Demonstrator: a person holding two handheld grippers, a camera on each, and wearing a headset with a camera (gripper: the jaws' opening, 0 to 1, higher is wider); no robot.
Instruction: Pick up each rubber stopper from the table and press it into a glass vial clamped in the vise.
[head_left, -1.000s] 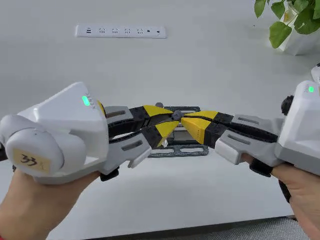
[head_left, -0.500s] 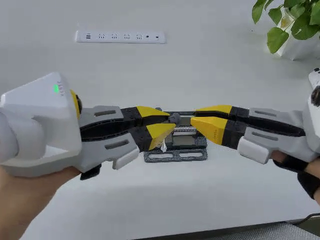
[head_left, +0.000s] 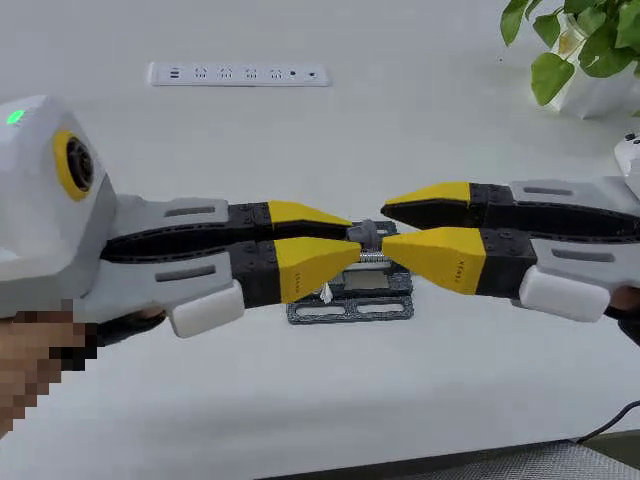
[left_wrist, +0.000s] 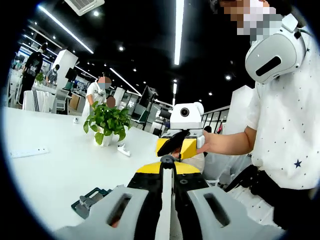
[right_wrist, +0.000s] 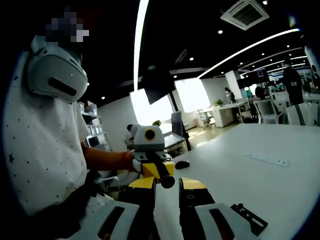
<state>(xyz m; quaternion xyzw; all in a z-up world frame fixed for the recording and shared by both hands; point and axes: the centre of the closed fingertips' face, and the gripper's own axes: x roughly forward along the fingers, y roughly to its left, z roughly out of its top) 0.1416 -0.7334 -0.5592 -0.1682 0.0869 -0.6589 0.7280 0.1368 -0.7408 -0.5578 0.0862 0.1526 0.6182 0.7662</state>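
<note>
A small dark grey rubber stopper hangs in the air above the vise. My left gripper comes in from the left and is shut on it at the very tips. The left gripper view shows the stopper pinched at the end of the closed jaws. My right gripper faces it from the right, open, its tips on either side of the stopper's far end. The right gripper view has the stopper just above its spread jaws. I cannot make out a glass vial in the vise.
The dark vise sits flat on the white table. A white power strip lies at the back, and a potted plant stands at the back right. A person's hands hold both grippers.
Both grippers have drawn outward, away from each other, and rolled, so the tips now meet at the stopper alone. The stopper stays at the left gripper's tips.
</note>
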